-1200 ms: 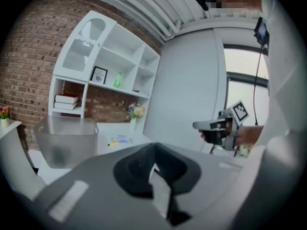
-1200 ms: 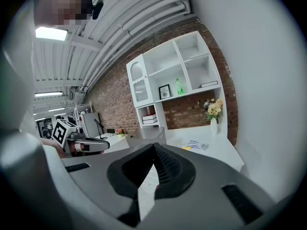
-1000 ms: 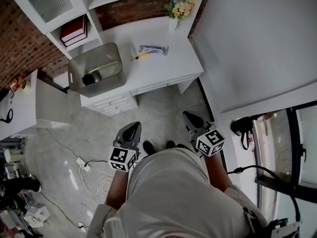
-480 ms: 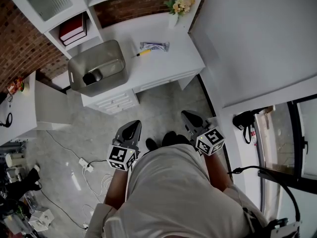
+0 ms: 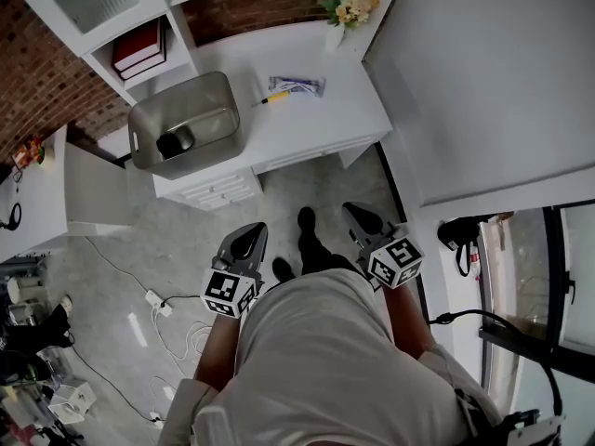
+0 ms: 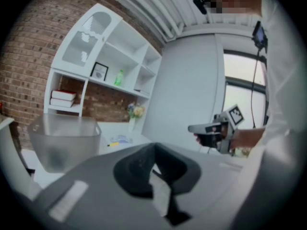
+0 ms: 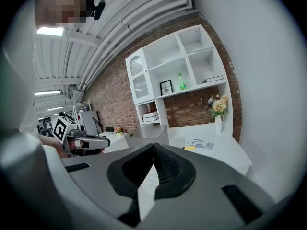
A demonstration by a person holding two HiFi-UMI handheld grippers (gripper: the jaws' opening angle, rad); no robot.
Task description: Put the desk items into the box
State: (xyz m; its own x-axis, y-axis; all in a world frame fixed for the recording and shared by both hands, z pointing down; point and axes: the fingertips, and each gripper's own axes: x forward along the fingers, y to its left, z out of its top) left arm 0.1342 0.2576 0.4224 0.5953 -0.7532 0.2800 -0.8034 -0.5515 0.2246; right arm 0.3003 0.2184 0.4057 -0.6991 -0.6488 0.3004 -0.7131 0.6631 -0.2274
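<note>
Grey translucent plastic: the box point(image 5: 223, 110) stands on a white desk point(image 5: 316, 124), with one dark item point(image 5: 175, 143) already lying inside it. To the right of the box, on the same top, lie a yellow pen point(image 5: 275, 95) and a pale packet point(image 5: 299, 85); whether the two touch cannot be told. Further right of the box, at the back, stands a vase of flowers point(image 5: 339, 26).

Left gripper point(image 5: 246, 242) and right gripper point(image 5: 358, 219) are both well apart from the box, held over the floor on its near side. Each has its jaws together with nothing between them.

Assessment: the step in hand is the approach to the desk; two items remain outside the box. The right gripper sits nearer the pen's side and appears the better choice. Its jaws should be parted before arrival, not at the item. The pen should be taken across its barrel, lifted over the rim of the box, and released low inside. Keep the sweep short of the vase.
</note>
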